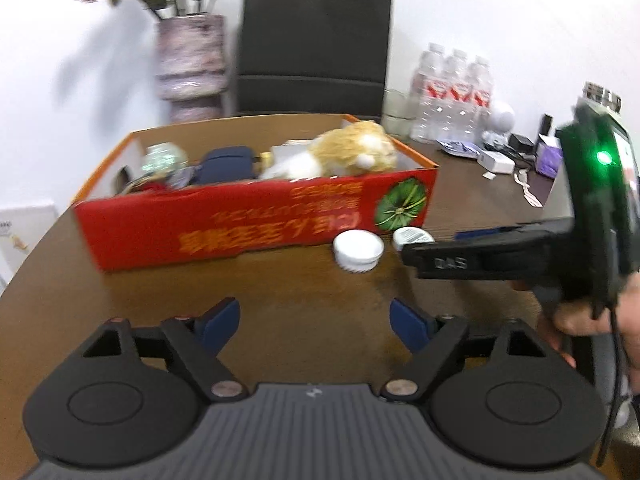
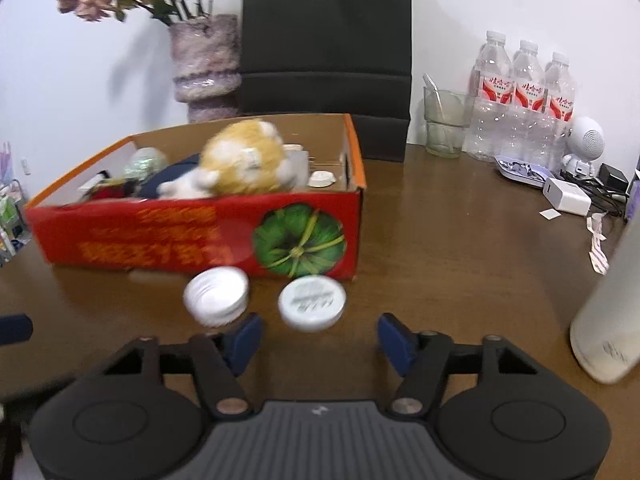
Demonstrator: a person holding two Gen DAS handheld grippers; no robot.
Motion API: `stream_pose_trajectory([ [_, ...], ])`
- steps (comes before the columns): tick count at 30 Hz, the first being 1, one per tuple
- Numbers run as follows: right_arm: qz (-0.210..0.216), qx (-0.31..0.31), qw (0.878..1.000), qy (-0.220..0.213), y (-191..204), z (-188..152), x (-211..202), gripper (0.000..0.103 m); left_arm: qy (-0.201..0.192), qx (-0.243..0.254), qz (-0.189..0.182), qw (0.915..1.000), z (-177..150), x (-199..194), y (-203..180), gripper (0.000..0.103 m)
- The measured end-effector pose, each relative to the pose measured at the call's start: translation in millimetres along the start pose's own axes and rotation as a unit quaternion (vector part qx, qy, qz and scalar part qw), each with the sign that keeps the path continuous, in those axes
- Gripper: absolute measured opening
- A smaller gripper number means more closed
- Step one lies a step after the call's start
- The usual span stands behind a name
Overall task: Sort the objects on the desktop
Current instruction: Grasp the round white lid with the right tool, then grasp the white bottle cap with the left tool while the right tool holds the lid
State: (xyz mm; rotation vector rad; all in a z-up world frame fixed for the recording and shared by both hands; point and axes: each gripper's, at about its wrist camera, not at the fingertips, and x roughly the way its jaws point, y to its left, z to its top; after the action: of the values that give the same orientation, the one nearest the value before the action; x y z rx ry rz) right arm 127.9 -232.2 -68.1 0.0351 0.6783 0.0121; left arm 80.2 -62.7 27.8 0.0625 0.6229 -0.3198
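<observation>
A red cardboard box stands on the brown table and holds a yellow-and-white plush toy, a dark blue item and other small things. Two white round lids lie side by side in front of the box: a ribbed one and a labelled one. My left gripper is open over bare table, short of the lids. My right gripper is open too, with the labelled lid just ahead of its blue pads. Neither gripper has anything between its pads.
A tall white bottle stands close on the right. At the back are a black chair, a vase of flowers, water bottles, a glass, chargers and cables. A person's hand grips the right tool.
</observation>
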Motion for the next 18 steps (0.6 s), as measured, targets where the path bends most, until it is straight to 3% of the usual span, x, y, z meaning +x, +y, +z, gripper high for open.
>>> stream_pose_trajectory([
  [3, 0.008, 0.005, 1.000, -0.001, -4, 6, 13, 0.052, 0.007, 0.011, -0.004, 0.9999, 12, 20, -6, 0.079],
  [5, 0.012, 0.002, 1.000, -0.005, -4, 7, 15, 0.038, 0.014, 0.011, -0.005, 0.9998, 18, 33, -9, 0.078],
  [15, 0.018, 0.062, 0.998, -0.007, -41, 4, 4, 0.038, 0.034, -0.007, -0.014, 0.9993, 37, 83, -26, 0.069],
  [17, 0.010, 0.062, 0.998, -0.008, -43, 4, 4, 0.038, 0.036, -0.014, -0.012, 0.9992, 36, 89, -28, 0.057],
  [18, 0.010, 0.062, 0.998, -0.007, -43, 4, 5, 0.038, 0.036, -0.021, -0.010, 0.9991, 35, 90, -28, 0.041],
])
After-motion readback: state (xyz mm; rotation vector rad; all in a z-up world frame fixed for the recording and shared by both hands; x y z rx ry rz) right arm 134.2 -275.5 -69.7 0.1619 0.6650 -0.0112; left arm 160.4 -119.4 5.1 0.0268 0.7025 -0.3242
